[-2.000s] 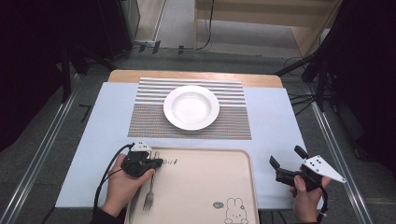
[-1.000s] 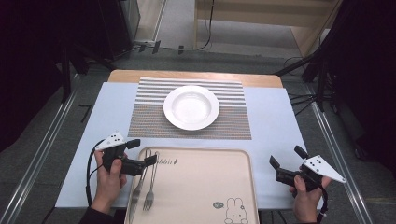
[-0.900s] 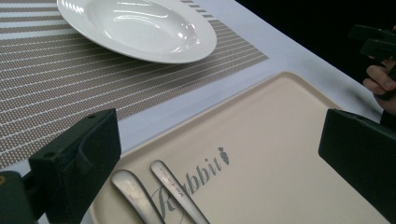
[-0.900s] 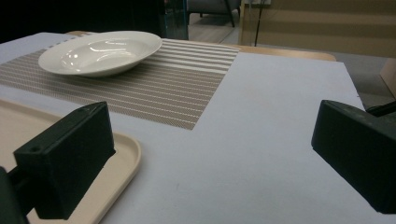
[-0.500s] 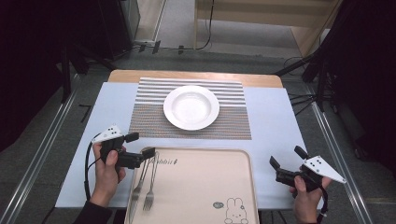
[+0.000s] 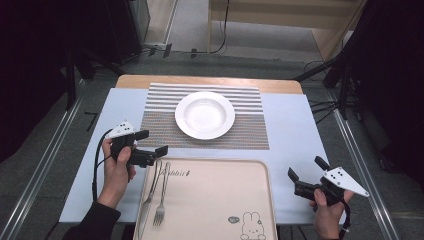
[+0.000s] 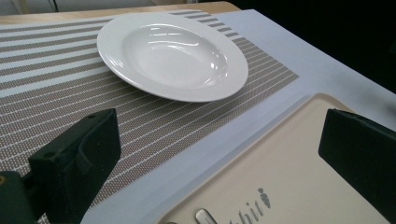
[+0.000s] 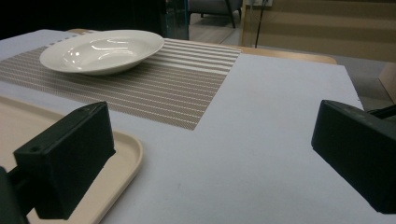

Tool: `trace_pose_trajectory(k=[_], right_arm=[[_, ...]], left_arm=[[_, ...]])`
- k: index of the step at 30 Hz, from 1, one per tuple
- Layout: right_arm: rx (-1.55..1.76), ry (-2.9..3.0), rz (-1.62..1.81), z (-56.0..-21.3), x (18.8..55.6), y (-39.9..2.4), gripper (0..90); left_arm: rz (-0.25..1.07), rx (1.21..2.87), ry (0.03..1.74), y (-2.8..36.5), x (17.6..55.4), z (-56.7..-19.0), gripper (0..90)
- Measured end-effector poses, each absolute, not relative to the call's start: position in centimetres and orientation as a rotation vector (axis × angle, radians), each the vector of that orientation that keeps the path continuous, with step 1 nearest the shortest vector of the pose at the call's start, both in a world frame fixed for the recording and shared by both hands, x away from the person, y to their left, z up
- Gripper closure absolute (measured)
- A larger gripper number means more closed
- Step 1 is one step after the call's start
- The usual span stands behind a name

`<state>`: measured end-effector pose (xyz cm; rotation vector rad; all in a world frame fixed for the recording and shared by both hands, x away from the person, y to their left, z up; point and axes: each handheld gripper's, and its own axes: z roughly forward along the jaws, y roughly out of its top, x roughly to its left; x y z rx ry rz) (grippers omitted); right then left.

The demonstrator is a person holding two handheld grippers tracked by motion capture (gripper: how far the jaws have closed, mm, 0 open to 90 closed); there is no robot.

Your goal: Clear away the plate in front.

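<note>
Lighting: overhead light is falling evenly on the table, while the surroundings are sinking into near-black. Glare: soft highlights are gleaming on the white plate in both gripper views. Shadows: faint ones are lying under the plate rim and along the tray edge. Focus: the high view is looking soft and grainy; close black jaws are blurring slightly in the gripper views. Distortion: mild stretching is showing toward the edges.

Left gripper: black body, blocky black jaws, grey dotted plate, black cable (looped). Dark sleeve.
</note>
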<state>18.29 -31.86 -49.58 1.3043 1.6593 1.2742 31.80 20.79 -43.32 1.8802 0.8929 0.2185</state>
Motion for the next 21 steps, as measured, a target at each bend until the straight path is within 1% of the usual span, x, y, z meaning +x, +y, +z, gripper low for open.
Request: trace_pose_trajectory(k=[5, 21], right_arm=[[1.3, 1.659, 1.275, -49.6, 18.2, -31.8, 0.0], [1.285, 1.662, 1.272, -49.5, 18.2, -31.7, 0.0]], left_arm=[[0.183, 1.877, 0.901, 20.4, 32.6, -43.4, 0.0], [0.171, 1.928, 0.901, 18.5, 34.8, -43.8, 0.0]])
